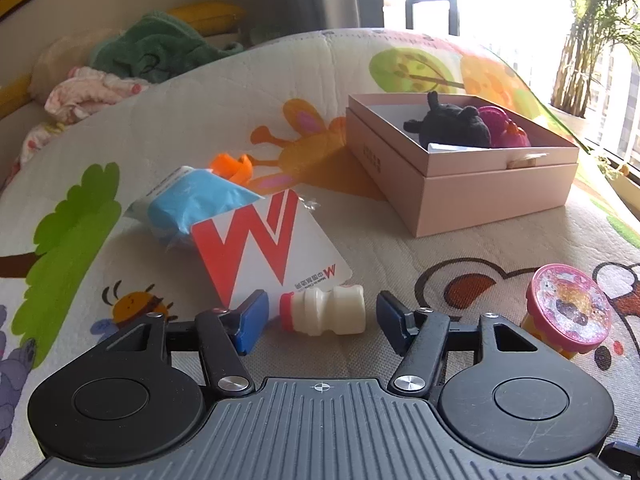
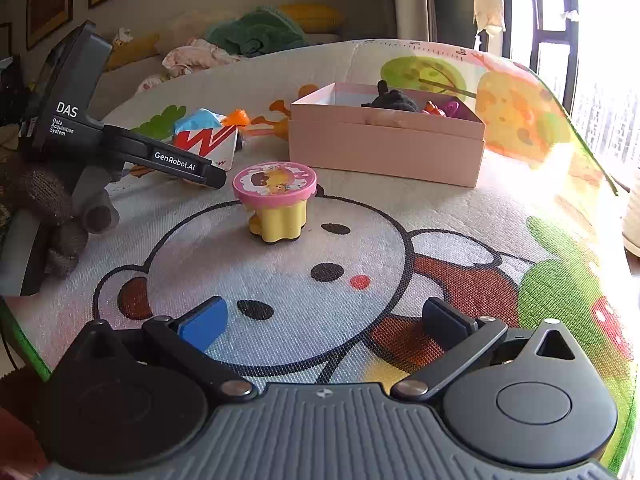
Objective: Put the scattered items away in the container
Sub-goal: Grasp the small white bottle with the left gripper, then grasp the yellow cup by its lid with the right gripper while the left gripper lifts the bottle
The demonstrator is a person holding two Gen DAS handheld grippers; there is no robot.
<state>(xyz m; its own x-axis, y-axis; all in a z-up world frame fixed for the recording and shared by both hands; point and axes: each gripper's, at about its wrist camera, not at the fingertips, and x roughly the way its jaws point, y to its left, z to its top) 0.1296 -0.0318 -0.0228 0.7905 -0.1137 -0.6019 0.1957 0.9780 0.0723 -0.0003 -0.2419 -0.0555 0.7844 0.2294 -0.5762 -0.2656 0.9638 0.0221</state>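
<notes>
A small white bottle with a red cap lies on its side on the cartoon play mat. My left gripper is shut on it, one blue pad at the cap end and one at the base. The pink box stands beyond to the right and holds a black plush and a magenta toy. A pink-lidded yellow cup stands upright ahead of my right gripper, which is open and empty above the mat. A red-W card, a blue packet and an orange piece lie left of the box.
The left gripper's housing and a knit-gloved hand fill the left of the right wrist view. A couch with heaped clothes runs behind the mat. A bright window and a potted plant are at the right.
</notes>
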